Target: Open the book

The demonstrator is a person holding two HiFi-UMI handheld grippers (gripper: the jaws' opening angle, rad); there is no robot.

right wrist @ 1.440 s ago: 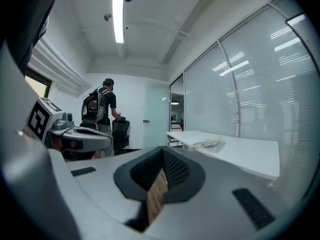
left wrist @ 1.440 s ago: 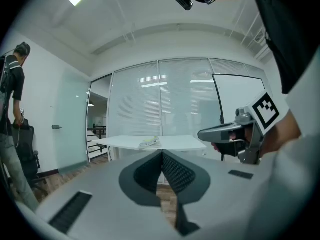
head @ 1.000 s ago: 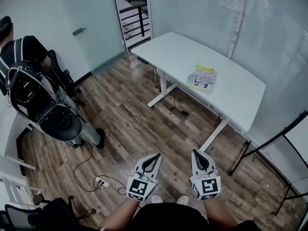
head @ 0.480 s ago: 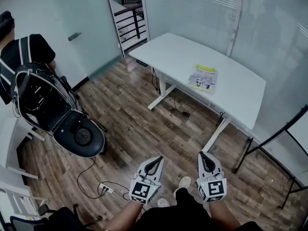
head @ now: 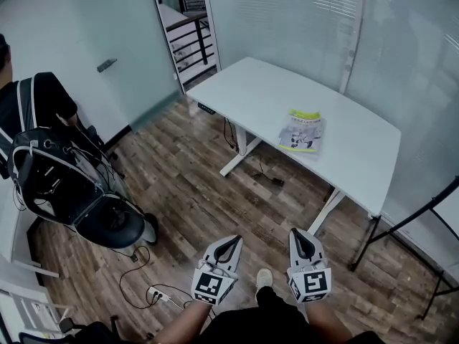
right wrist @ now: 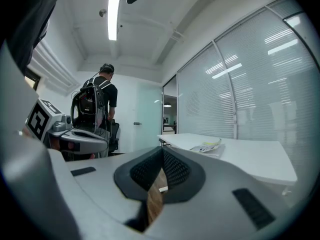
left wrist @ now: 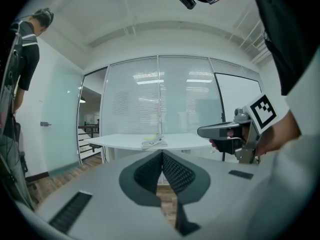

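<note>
a thin yellow-and-white paper book lies flat on the white rectangular table, near the edge facing the grippers and well apart from both; it looks closed, and its cover print is too small to read. the left gripper and the right gripper are side by side low over the wood-plank floor, pointing toward the table. in the left gripper view the black ribbed fingers meet with nothing between them; the right gripper view shows its fingers likewise closed and empty. a person carrying a black backpack stands at the left, partly cut off by the frame edge.
</note>
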